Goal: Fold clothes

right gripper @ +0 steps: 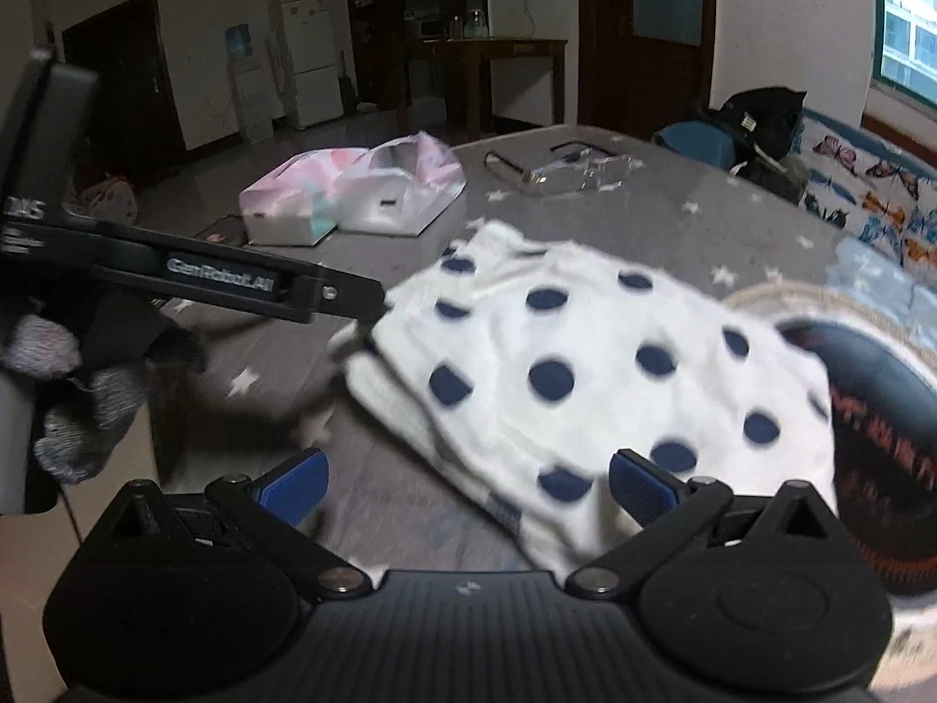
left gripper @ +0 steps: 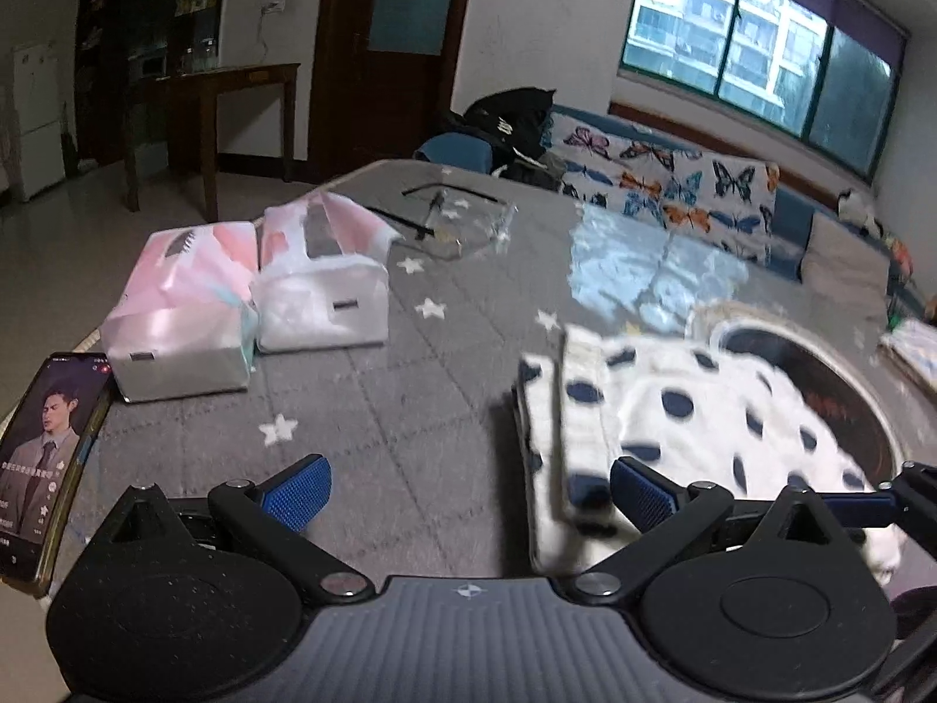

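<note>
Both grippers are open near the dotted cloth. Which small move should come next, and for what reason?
Probably close the left gripper on the near edge of the polka-dot garment: its jaws are open with the edge at one pad, and the right gripper holds nothing either.

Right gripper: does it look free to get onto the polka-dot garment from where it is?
Probably yes. The right gripper is open, and the polka-dot garment lies directly ahead on the table, its near edge already by the right-hand finger. The left gripper is off at the garment's far-left edge, seemingly not blocking.
</note>
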